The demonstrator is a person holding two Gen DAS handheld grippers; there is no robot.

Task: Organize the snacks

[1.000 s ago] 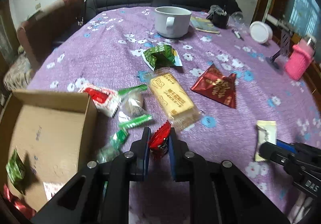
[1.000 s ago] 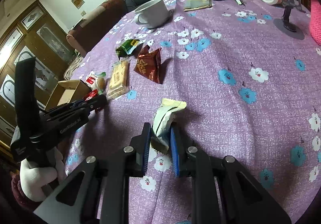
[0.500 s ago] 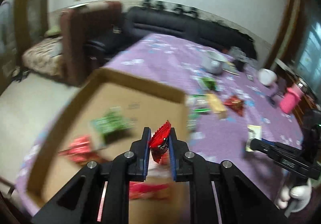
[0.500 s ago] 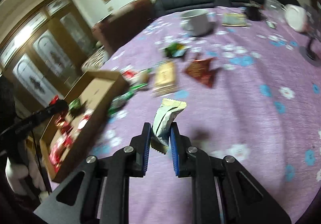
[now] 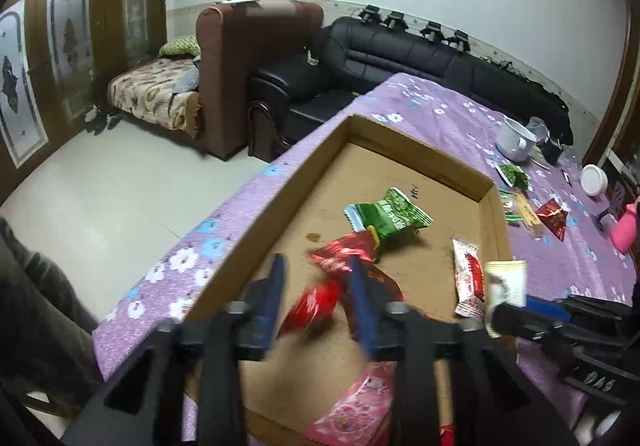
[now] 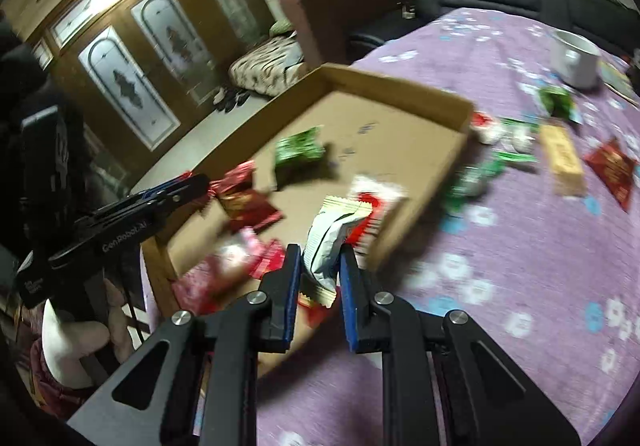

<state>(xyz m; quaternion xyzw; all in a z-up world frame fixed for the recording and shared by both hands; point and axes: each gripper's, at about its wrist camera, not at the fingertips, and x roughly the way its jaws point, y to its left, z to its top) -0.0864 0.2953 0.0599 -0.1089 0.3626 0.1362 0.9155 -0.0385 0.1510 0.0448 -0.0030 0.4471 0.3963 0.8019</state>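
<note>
Below, the left gripper (image 5: 316, 282) hangs over the cardboard box (image 5: 384, 132) with its jaws spread wide; a small red packet (image 5: 312, 306), blurred, sits in the gap between them, touching neither finger as far as the view shows. Over at the right gripper (image 6: 318, 276) the jaws stand partly apart with a white-and-green packet (image 6: 328, 242) between the pads, above the box's near right wall; whether the pads press it cannot be told. Inside the box lie a green packet (image 5: 386, 214), red wrappers (image 5: 348, 252) and a white-and-red sachet (image 5: 468, 276). Further right on the purple flowered cloth (image 6: 520, 254) more snacks are scattered near a white mug (image 6: 574, 58)
</note>
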